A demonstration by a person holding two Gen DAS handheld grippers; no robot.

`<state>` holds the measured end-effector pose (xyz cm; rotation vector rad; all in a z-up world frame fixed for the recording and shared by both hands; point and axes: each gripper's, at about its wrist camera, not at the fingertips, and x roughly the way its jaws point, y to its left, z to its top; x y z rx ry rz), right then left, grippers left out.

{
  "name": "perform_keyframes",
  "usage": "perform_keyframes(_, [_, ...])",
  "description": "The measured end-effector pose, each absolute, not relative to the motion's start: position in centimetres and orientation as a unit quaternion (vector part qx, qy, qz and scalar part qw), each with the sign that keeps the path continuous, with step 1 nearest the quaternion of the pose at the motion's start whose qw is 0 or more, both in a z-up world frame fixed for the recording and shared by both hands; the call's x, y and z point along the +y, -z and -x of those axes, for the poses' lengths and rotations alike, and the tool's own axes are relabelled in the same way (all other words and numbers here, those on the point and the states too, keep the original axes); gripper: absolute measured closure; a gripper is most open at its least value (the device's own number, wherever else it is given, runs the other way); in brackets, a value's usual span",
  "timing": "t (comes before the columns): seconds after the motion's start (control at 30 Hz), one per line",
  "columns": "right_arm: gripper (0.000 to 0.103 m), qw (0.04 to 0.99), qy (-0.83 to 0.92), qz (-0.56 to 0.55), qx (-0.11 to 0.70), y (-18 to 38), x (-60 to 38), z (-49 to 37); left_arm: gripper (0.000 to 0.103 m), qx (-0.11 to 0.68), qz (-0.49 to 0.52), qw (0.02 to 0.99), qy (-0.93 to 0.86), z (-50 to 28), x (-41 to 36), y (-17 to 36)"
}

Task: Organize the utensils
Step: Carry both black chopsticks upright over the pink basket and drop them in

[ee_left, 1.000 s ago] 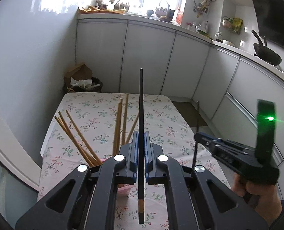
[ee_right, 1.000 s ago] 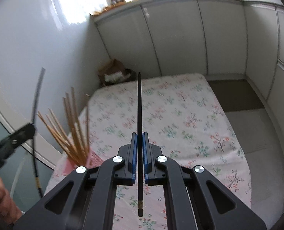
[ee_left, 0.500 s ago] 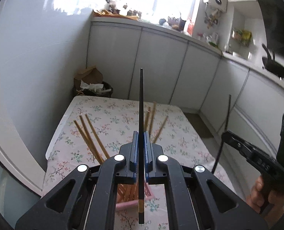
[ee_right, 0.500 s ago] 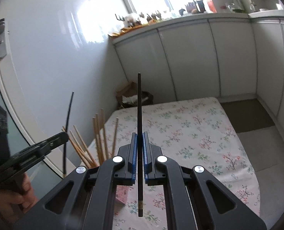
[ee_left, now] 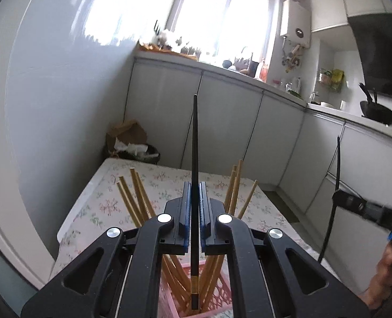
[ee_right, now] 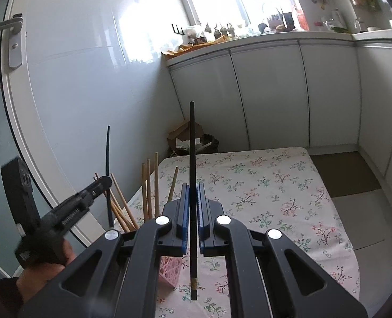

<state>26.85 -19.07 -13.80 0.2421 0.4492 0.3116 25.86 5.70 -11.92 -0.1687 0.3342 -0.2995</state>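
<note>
Chopsticks of pale wood (ee_left: 132, 198) already stand fanned out in the pink basket (ee_left: 223, 295) on the floral table (ee_right: 275, 185). Two black chopsticks are not yet in. Left gripper (ee_left: 195, 212) is clenched on one (ee_left: 195, 159), held upright, thin tip up, butt end just above the basket's opening. Right gripper (ee_right: 193, 212) clamps the other (ee_right: 192, 145), also upright, off to the basket's right, over bare cloth. Both seem about to be dropped in
</note>
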Motion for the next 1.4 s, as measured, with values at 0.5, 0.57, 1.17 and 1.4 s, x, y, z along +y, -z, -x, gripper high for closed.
perform_keyframes(0.5, [0.097, 0.955, -0.151, -0.132, 0.221, 13.7, -20.1, -26.6, 0.098, 0.216, 0.06, 0.964, 0.141, -25.9, 3.9, 15.3])
perform_keyframes(0.57, [0.097, 0.953, -0.155, -0.137, 0.223, 13.8, -20.1, -26.7, 0.095, 0.241, 0.083, 0.957, 0.138, -25.8, 4.6, 14.3])
perform_keyframes(1.17, [0.097, 0.955, -0.158, -0.195, 0.16, 15.2, -12.6, -28.0, 0.036, 0.342, 0.157, 0.923, 0.075, -26.1, 10.3, 8.4])
perform_keyframes(1.4, [0.097, 0.968, -0.138, -0.155, 0.138, 17.2, -8.4, -29.0, 0.031, 0.37, 0.17, 0.912, 0.053, -26.8, 12.1, 9.2])
